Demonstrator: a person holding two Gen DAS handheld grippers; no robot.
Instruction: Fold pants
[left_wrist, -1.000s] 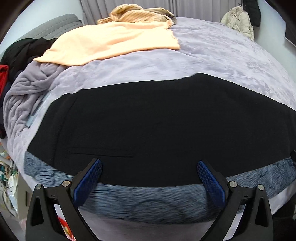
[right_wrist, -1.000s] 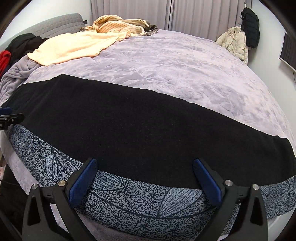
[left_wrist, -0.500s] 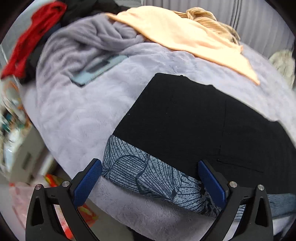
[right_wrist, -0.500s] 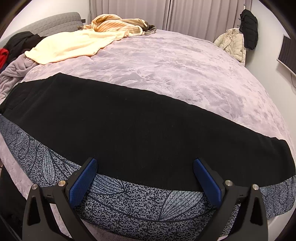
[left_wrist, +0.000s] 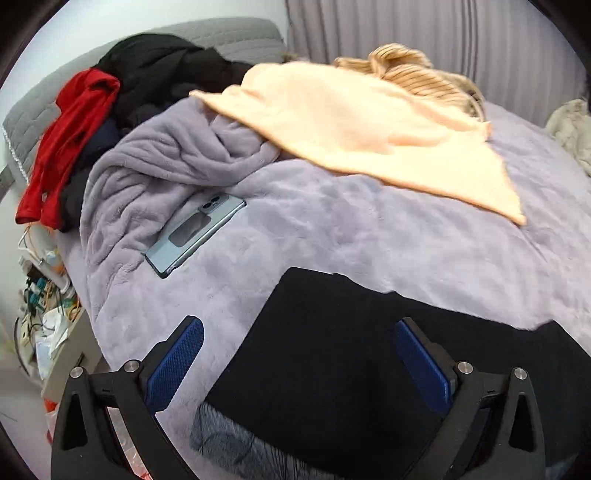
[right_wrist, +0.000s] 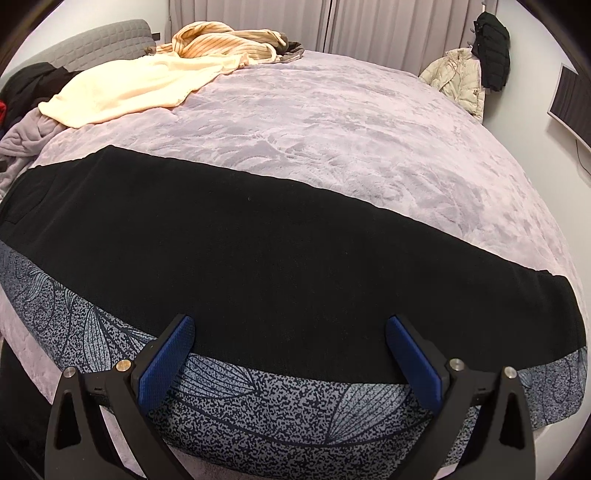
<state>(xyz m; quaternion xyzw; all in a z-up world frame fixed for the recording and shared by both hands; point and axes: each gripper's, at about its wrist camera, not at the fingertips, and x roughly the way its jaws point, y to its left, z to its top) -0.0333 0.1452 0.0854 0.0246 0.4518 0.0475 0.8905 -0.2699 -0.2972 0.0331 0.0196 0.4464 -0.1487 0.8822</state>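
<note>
Fingers (right_wrist: 413, 363) spread above unmarked black pants (right_wrist: 258, 258).

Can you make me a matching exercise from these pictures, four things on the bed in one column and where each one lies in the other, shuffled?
Things:
1. black pants
2. phone
3. peach blanket
4. red garment

Places:
A. draped at the headboard end, beside dark clothes
B. spread flat along the near edge of the bed
C. on the grey cover, next to its bunched folds
D. spread across the far part of the bed, in front of a striped garment

Pairs: 1-B, 2-C, 3-D, 4-A
</note>
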